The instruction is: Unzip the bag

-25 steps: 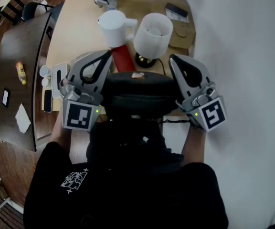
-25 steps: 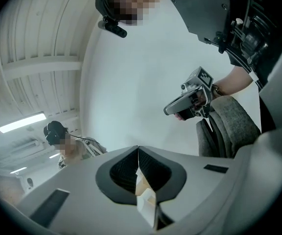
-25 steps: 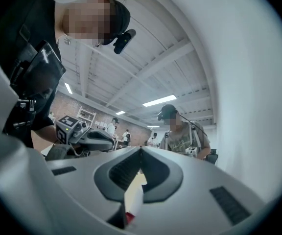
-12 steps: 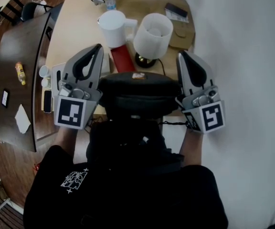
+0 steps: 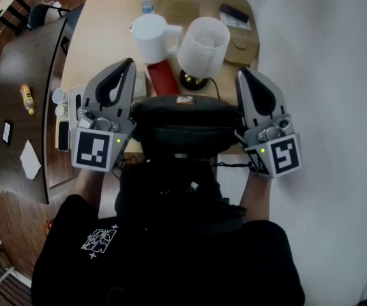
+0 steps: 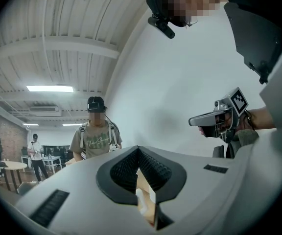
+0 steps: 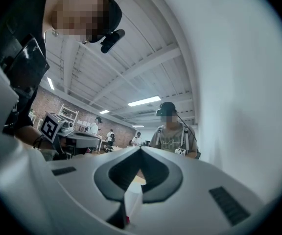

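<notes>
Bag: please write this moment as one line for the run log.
bag: between the grippers, not gripped | left gripper: shut, empty | right gripper: shut, empty | zip: cannot tell

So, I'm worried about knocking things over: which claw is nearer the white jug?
Left. The left claw points just left of the white jug; the right claw lies beyond the lamp, across the black bag.
</notes>
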The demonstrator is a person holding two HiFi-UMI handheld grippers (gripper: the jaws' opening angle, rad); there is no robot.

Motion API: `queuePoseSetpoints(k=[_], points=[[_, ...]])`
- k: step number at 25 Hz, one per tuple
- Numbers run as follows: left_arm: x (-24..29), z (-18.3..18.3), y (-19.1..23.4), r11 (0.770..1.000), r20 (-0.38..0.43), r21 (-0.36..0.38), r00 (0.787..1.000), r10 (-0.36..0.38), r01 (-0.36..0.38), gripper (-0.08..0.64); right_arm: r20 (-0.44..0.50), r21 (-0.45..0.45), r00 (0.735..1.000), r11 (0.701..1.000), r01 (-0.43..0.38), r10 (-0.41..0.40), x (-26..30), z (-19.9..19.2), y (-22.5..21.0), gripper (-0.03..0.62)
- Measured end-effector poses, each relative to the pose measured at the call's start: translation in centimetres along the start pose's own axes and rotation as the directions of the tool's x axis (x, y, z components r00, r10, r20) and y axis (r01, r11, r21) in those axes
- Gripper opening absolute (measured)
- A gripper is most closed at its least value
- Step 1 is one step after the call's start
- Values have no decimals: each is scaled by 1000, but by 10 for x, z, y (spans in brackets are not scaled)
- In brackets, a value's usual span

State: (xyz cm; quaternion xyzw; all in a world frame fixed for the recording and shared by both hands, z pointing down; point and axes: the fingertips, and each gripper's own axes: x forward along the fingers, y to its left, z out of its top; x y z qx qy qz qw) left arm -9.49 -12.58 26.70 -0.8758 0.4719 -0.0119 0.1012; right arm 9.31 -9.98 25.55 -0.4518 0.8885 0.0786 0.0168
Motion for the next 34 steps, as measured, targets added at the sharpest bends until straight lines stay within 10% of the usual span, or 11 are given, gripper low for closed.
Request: queuePoseSetpoints(k=[34], points=[[-10, 3, 0, 1000, 3, -11, 1000, 12, -12, -11, -39, -26, 999, 1000, -16, 15, -5, 1, 9, 15]])
